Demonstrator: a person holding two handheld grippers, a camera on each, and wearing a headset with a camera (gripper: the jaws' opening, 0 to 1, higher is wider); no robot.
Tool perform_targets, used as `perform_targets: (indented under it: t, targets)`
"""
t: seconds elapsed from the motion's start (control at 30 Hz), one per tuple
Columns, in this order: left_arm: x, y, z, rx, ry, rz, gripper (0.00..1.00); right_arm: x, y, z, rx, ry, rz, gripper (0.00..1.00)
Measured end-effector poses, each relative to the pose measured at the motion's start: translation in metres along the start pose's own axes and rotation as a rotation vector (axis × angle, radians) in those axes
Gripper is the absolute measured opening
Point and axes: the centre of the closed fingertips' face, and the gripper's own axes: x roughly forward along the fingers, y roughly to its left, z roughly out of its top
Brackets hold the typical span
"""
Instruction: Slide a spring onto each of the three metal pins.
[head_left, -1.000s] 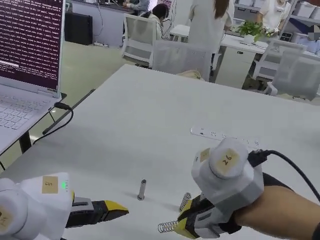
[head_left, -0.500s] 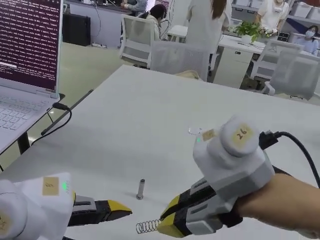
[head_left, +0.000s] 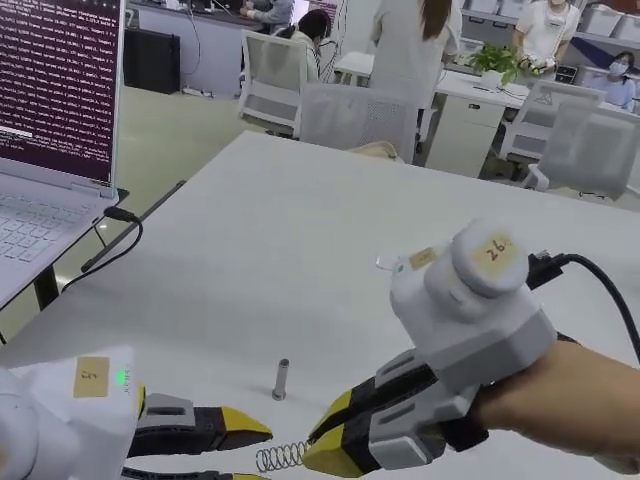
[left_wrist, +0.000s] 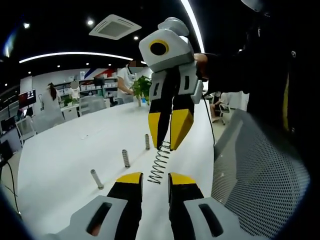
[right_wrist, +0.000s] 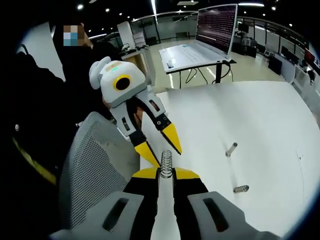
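The spring was right of the bare upright pin 1 second ago. It now hangs straight in front of that pin, on the person's side. The right claw is clamped on 1 end of the spring and has travelled left with it, pointing down and leftward. The forearm reaches in from right of the pin. The spring's free end points into the gap of the left claw. That claw lies level, front-left of the pin, with its 2 jaws spread. The pin stands on the white tabletop.
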Motion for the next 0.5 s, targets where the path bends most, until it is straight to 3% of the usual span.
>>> perform_targets:
  t: [0.13,0.5]
  targets:
    - [0.0016,-0.0027,0.0014,0.023,0.002,-0.009,0.05,0.0018,0.0022,0.0004,-0.002,0.004,0.006,0.07]
    - [0.0033,-0.0089,0.0084,0.018,-0.011,-0.031,0.03,-0.0078,0.0042,0.0082,-0.022,-0.018,-0.009,0.08]
